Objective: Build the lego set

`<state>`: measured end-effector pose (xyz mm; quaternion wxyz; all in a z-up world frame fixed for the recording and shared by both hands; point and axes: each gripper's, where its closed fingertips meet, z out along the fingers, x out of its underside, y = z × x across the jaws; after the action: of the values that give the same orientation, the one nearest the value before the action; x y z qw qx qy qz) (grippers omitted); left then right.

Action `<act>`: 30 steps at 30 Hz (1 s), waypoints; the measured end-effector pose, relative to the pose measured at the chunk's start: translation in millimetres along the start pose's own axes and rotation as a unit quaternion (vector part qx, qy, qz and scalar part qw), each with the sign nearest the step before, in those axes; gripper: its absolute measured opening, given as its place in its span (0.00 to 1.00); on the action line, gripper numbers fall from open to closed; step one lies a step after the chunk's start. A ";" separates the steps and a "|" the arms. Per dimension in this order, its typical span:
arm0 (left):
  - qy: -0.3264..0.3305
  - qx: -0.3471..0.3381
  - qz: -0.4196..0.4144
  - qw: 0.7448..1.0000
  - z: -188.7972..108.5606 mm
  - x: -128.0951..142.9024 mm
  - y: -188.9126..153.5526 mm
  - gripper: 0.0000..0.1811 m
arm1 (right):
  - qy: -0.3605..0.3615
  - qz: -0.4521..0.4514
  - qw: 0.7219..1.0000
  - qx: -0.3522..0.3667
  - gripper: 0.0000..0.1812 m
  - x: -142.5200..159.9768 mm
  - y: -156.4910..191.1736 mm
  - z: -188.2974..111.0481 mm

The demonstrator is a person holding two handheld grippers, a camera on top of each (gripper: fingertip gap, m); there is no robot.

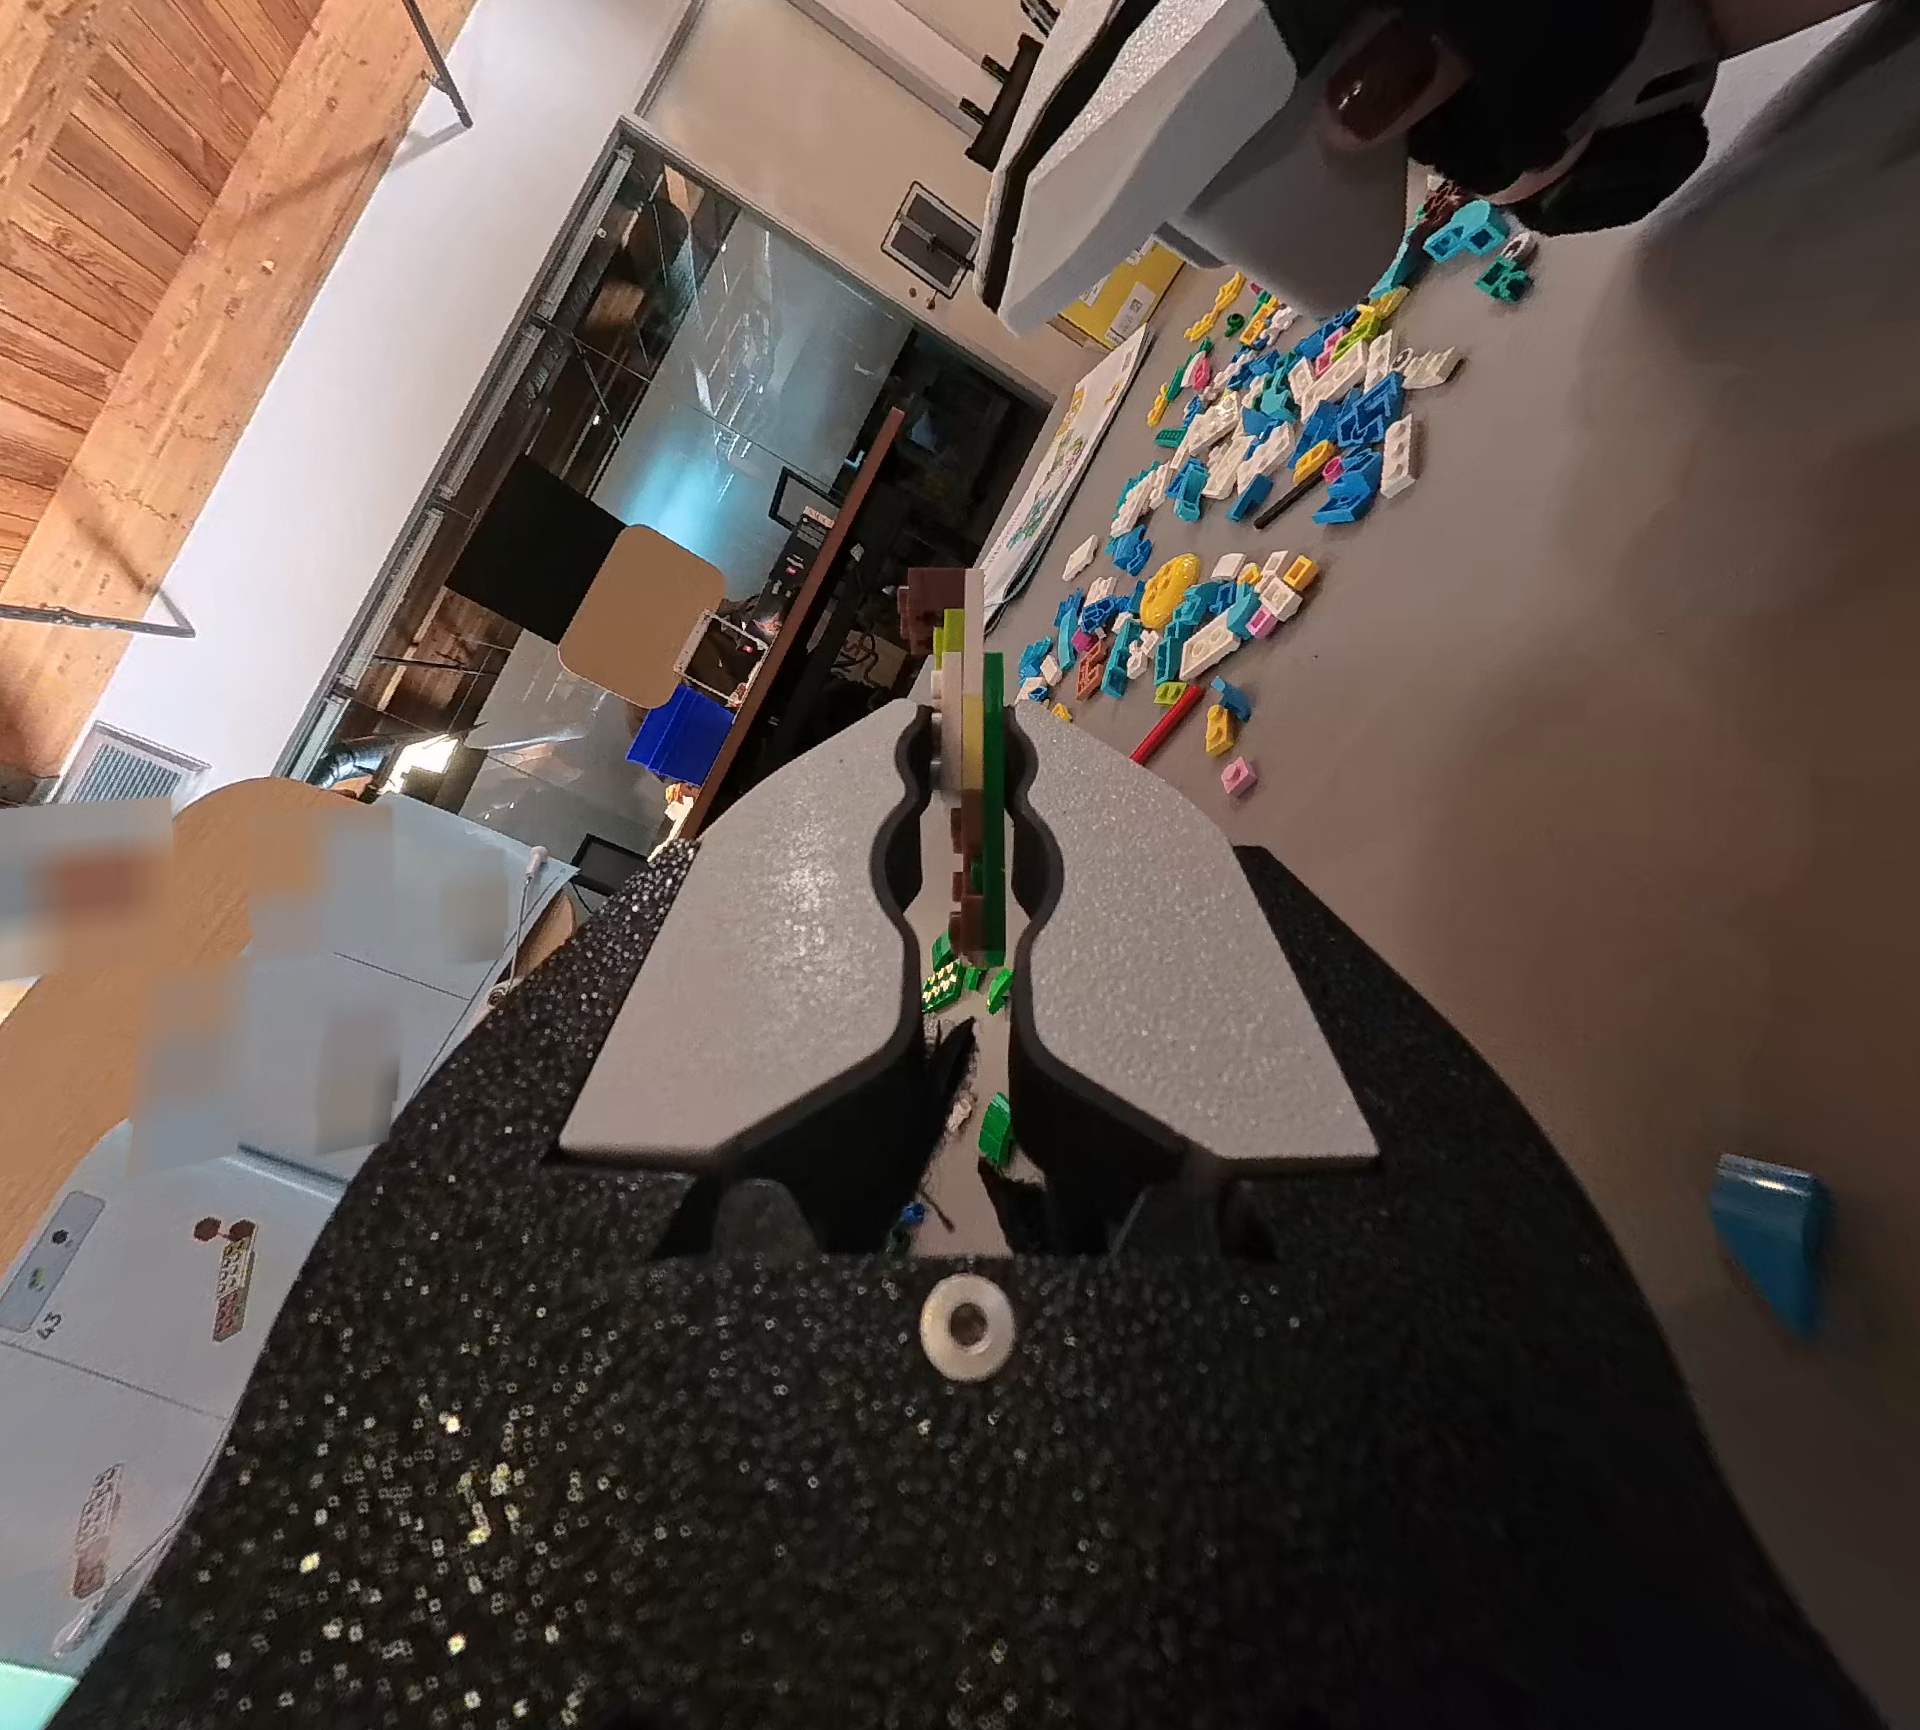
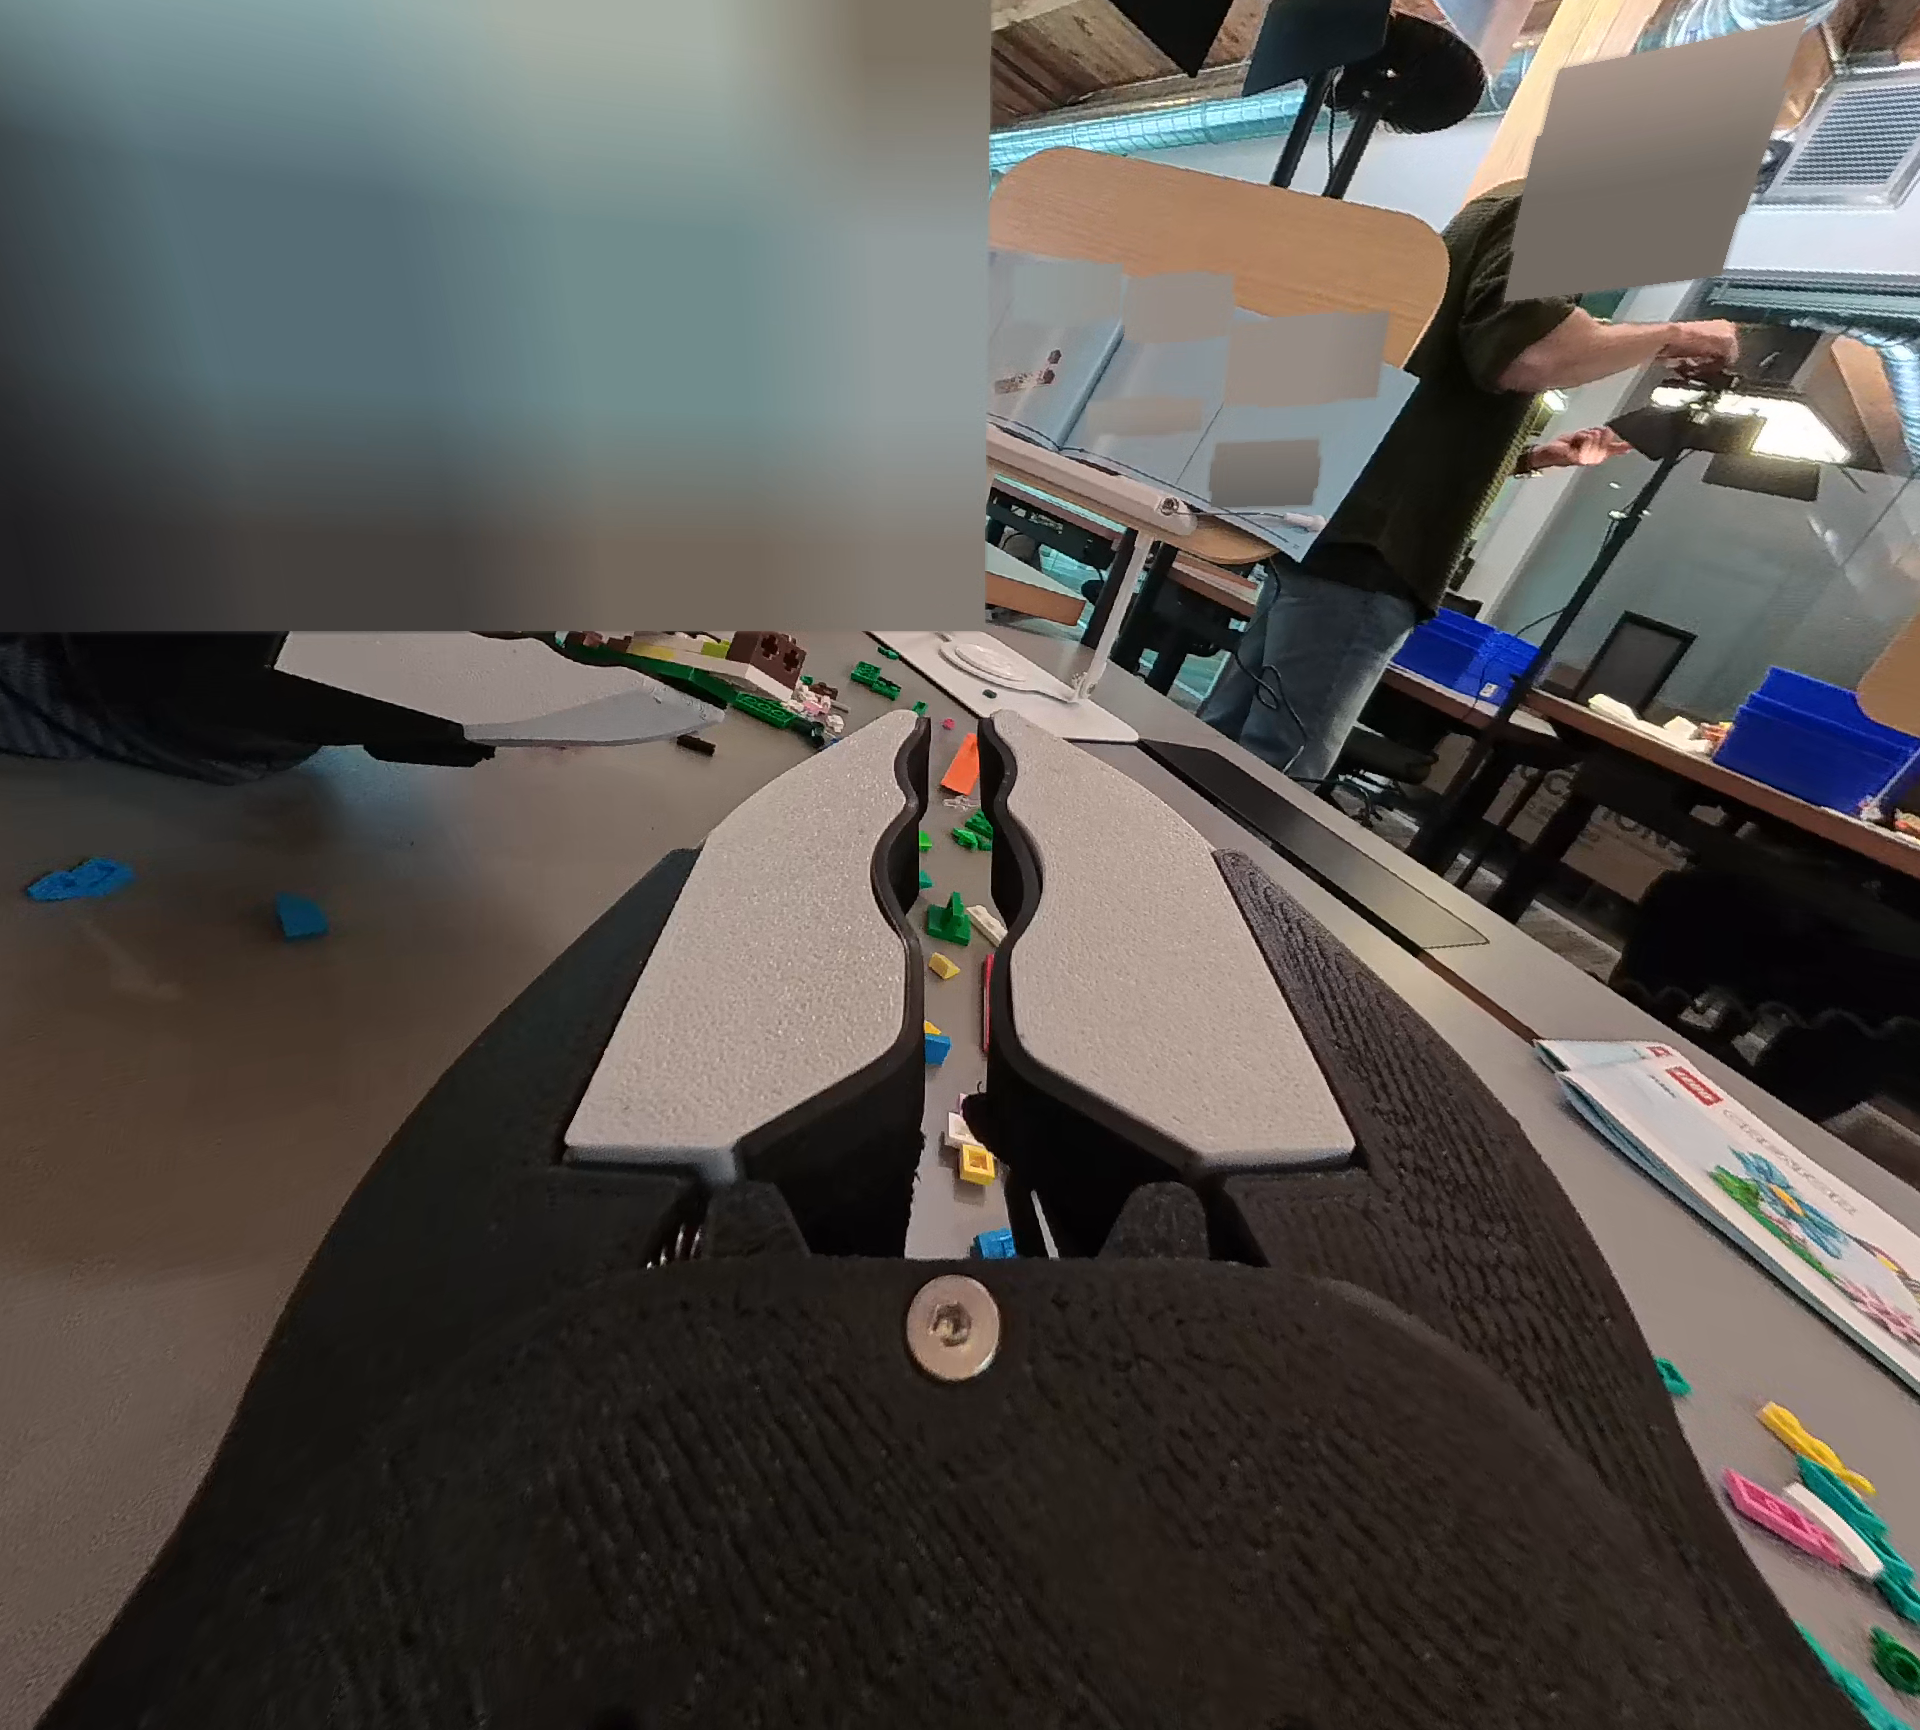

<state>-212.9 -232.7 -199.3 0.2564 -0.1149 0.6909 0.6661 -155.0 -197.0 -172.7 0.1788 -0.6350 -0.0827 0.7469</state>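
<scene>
My left gripper point(image 1: 966, 714) is shut on a partly built Lego model point(image 1: 961, 631): a green baseplate topped with brown, white and lime bricks, held on edge above the grey table point(image 1: 1558, 849). The model also shows in the right wrist view point(image 2: 717, 654), with the left gripper point(image 2: 696, 712) at the far left. My right gripper point(image 2: 953, 730) holds nothing, its jaws drawn together with a thin gap, low over the table. It appears in the left wrist view point(image 1: 1023, 278) at the top right, held by a hand. A pile of loose bricks point(image 1: 1247, 454) lies beyond it.
An orange piece point(image 2: 961, 764) and small green pieces point(image 2: 948, 917) lie ahead of the right gripper. Blue pieces point(image 2: 81, 878) lie to the left. An instruction booklet point(image 2: 1745, 1192) lies at the right. A book stand point(image 2: 1195, 392) is behind. A person point(image 2: 1434, 454) stands at the back right.
</scene>
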 end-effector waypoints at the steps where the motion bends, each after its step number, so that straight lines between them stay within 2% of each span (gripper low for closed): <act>1: 0.000 0.000 0.000 1.000 0.0 0.1 -0.1 0.06 | 0.000 0.000 1.000 0.000 0.04 -0.1 0.0 0.1; 15: 0.012 0.008 -0.004 1.000 1.8 4.5 -2.2 0.07 | 0.006 -0.006 1.000 -0.002 0.04 1.1 0.9 0.6; 18: 0.032 0.023 -0.001 0.999 4.9 10.6 -7.7 0.06 | 0.080 -0.090 0.992 0.036 0.08 19.1 -8.4 3.4; 21: 0.047 0.035 0.014 0.998 7.2 14.3 -13.4 0.07 | 0.114 -0.169 0.979 0.021 0.13 27.6 2.9 7.5; 24: 0.059 0.046 0.041 0.996 8.7 15.6 -20.1 0.06 | 0.119 -0.254 0.960 0.003 0.16 26.4 19.7 10.6; 27: 0.065 0.072 0.071 0.993 9.5 11.5 -32.9 0.06 | 0.133 -0.386 0.913 -0.003 0.17 29.4 34.7 14.1; 30: 0.068 0.080 0.115 0.988 10.1 7.5 -41.7 0.06 | 0.155 -0.469 0.869 -0.028 0.19 42.1 50.2 16.5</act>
<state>-196.3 -225.0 -238.9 0.1387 -0.0592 0.7663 0.6245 -184.7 -225.9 -226.0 0.5010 -0.6341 -0.3625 0.4641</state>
